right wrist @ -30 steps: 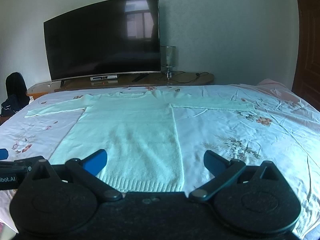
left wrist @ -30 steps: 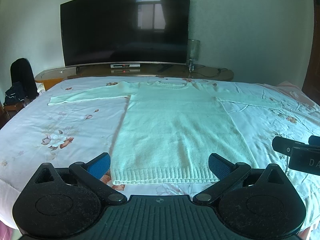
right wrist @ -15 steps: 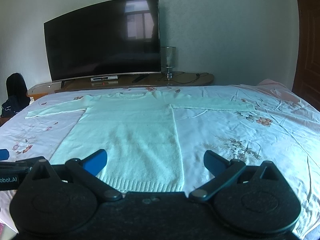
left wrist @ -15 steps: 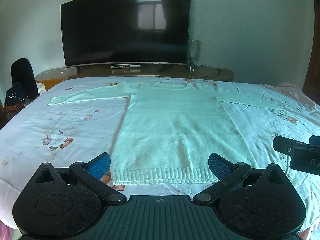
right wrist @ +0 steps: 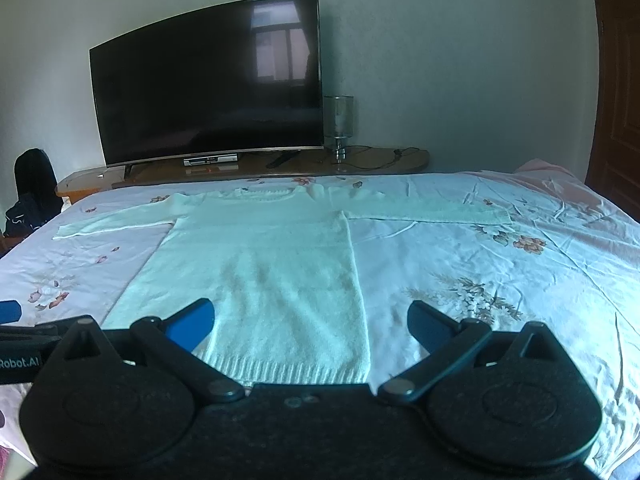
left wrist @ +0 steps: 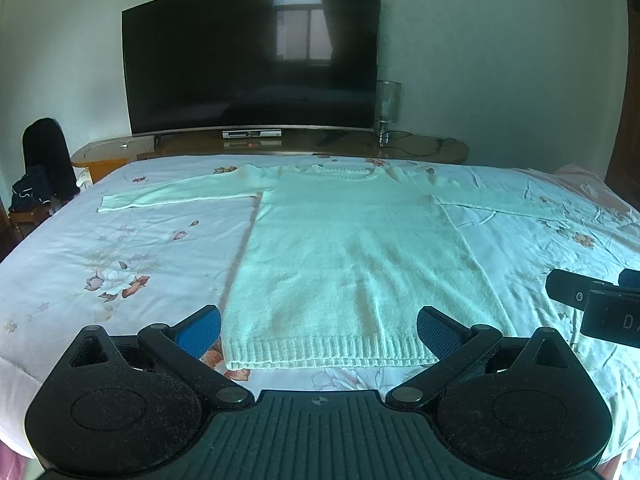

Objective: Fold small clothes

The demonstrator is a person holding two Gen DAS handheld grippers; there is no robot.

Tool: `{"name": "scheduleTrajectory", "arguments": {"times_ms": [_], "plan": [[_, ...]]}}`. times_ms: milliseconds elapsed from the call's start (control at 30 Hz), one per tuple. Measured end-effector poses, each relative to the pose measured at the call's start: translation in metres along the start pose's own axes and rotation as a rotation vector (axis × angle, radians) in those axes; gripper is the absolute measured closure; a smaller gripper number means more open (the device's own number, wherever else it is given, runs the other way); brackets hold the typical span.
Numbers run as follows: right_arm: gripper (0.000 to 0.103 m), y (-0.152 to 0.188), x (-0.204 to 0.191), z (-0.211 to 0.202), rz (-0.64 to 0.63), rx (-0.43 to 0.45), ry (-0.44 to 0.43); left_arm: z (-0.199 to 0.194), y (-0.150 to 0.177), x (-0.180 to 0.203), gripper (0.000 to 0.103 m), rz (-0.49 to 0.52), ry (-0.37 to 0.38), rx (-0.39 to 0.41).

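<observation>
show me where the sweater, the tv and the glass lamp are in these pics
sweater (left wrist: pixel 352 264), left wrist view, middle of its body, flat on the bed
tv (left wrist: pixel 252 60), left wrist view, centre of the dark screen
glass lamp (right wrist: pixel 339 118), right wrist view, on its glass shade, right of the tv

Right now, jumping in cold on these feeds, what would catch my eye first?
The pale sweater spread flat on the floral bedsheet, both sleeves stretched out sideways, ribbed hem nearest the cameras. Behind the bed, a big dark curved TV fills the wall above a low wooden stand. Both the left gripper and right gripper are open at the hem, holding nothing.
</observation>
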State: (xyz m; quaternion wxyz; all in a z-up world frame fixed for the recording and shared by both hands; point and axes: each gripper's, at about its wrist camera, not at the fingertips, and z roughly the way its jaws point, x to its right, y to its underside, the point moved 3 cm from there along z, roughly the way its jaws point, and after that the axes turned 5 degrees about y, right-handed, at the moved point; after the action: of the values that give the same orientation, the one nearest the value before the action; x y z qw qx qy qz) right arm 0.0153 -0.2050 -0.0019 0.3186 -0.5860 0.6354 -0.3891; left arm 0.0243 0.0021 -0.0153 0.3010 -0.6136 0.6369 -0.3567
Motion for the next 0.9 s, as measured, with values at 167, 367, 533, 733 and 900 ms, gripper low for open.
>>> {"name": "scheduleTrajectory", "arguments": {"times_ms": [167,367,533,733,900], "plan": [[0.0,-0.0002,0.0004,-0.0011,0.001,0.001,0.0,-0.0021,-0.0002,0.001,0.0,0.001,-0.001,0.002],[0.0,-0.001,0.0003,-0.0023,0.0,0.004,0.0,-0.0032,-0.0021,0.0024,0.0,0.005,0.003,0.003],[0.0,-0.0008,0.0005,-0.0021,0.0,0.005,-0.001,-0.0041,-0.002,0.0017,0.0,0.003,0.002,0.004],[0.0,-0.0019,-0.0009,-0.0013,-0.004,0.005,-0.005,-0.0029,-0.0031,0.0002,0.0,0.001,0.001,0.001],[0.0,-0.0017,-0.0008,-0.001,-0.004,0.004,-0.006,-0.0007,-0.0033,-0.0028,0.0,-0.002,0.007,-0.001]]}}
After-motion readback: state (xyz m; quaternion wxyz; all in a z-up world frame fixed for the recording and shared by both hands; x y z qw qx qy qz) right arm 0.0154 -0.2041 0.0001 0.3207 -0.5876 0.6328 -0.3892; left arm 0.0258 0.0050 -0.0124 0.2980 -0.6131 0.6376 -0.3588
